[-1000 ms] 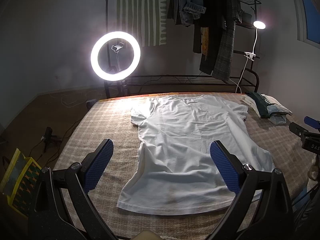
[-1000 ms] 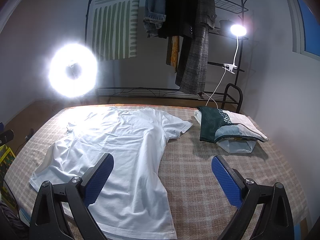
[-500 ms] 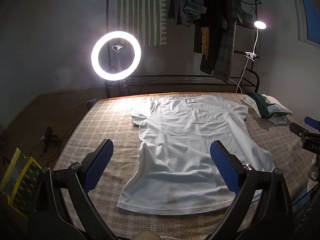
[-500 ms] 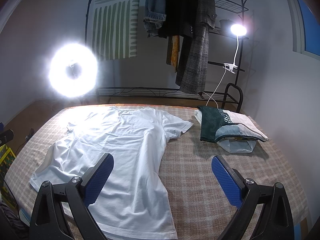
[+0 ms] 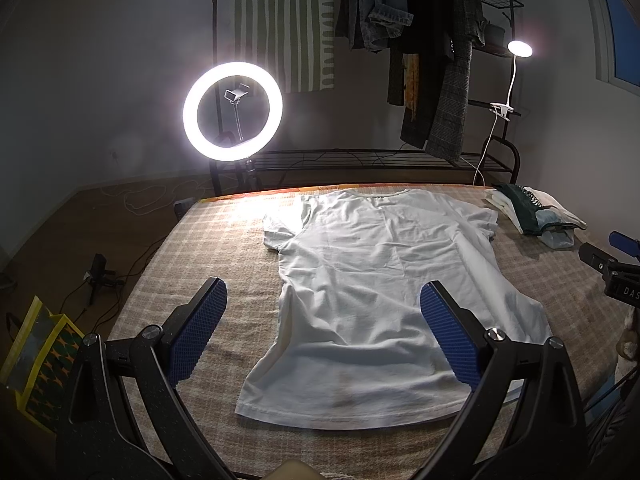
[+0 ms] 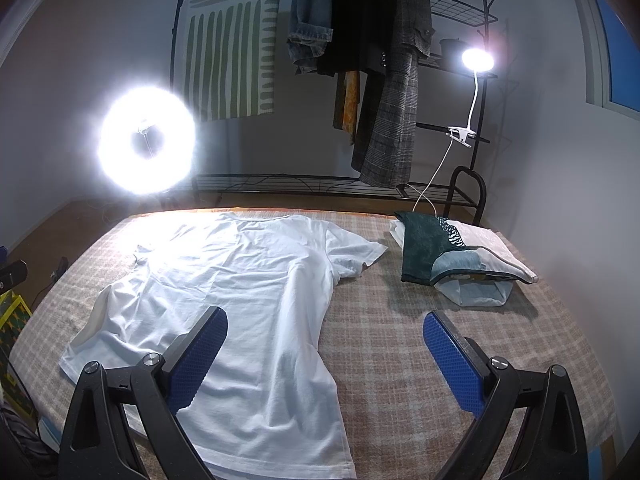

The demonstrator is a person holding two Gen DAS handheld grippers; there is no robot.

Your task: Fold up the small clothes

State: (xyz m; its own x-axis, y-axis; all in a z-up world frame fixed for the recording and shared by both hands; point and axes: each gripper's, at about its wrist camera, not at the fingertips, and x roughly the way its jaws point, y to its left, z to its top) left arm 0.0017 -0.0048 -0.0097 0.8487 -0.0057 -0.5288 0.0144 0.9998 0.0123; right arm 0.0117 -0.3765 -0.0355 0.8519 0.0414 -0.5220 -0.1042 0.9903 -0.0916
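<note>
Room as I see it: grey walls; wood floor (image 5: 60, 232) at left with loose cables. Far side: lit ring light (image 5: 233, 111), green-striped wall hanging (image 5: 284, 28), black metal rack (image 6: 460, 128) with hanging coats (image 6: 384, 72), and a lit clip lamp (image 6: 476, 60). Far right, a window (image 6: 618, 44). Plaid bed cover (image 6: 400, 340) nearest me.

White T-shirt (image 5: 384, 280) on beige plaid cover (image 5: 224, 248); blue fingers (image 5: 448, 336).

The T-shirt (image 5: 384, 300) is thin, matt white cloth, lightly creased. Under it, the checked bedcover (image 5: 224, 248) looks coarse and woven. Both grippers carry blue pads (image 6: 198, 356) with a fine knobbled texture on matt black plastic arms.
</note>
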